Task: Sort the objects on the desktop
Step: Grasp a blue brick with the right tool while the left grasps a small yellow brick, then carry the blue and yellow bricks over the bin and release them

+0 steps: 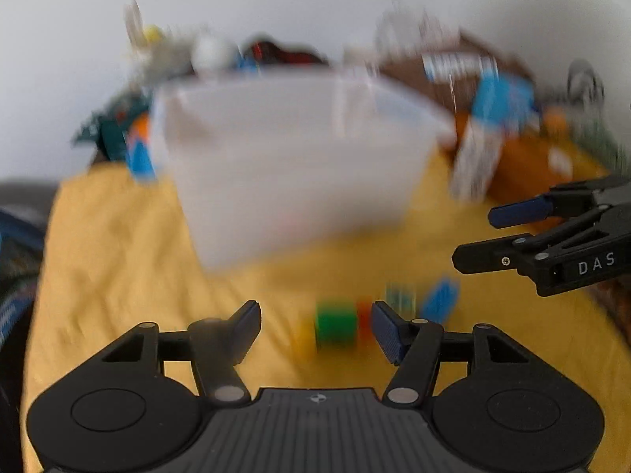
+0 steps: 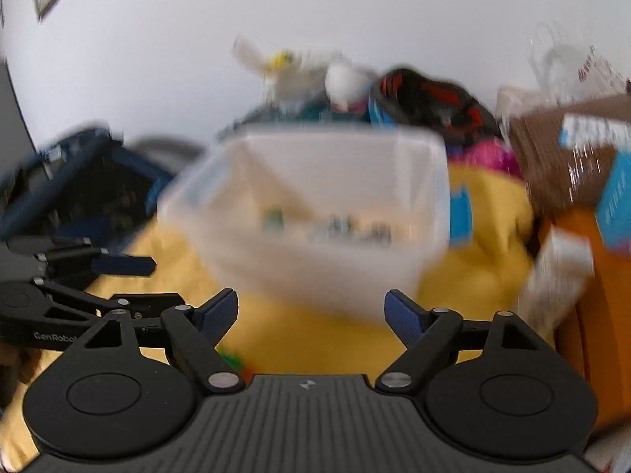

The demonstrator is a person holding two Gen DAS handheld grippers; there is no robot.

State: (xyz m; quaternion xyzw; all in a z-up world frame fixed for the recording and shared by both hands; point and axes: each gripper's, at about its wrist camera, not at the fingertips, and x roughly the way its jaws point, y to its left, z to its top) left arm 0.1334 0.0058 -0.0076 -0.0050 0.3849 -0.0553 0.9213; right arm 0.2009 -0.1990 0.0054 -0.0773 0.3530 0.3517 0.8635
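Both views are blurred by motion. A clear plastic bin (image 1: 292,165) stands on the yellow cloth (image 1: 118,252); in the right wrist view the bin (image 2: 315,205) holds a few small items. My left gripper (image 1: 315,325) is open and empty, low over the cloth, with a colourful cube (image 1: 335,325) (green, orange, yellow faces) lying just beyond its fingertips. A small blue object (image 1: 439,301) lies right of the cube. My right gripper (image 2: 311,315) is open and empty, in front of the bin; it also shows in the left wrist view (image 1: 479,236). The left gripper shows in the right wrist view (image 2: 138,280).
Clutter lines the back: a brown cardboard box (image 2: 568,157), blue and white packets (image 1: 501,98), an orange box (image 1: 528,169), a black and red item (image 2: 430,94), a dark blue basket (image 2: 79,189) at left. A white wall is behind.
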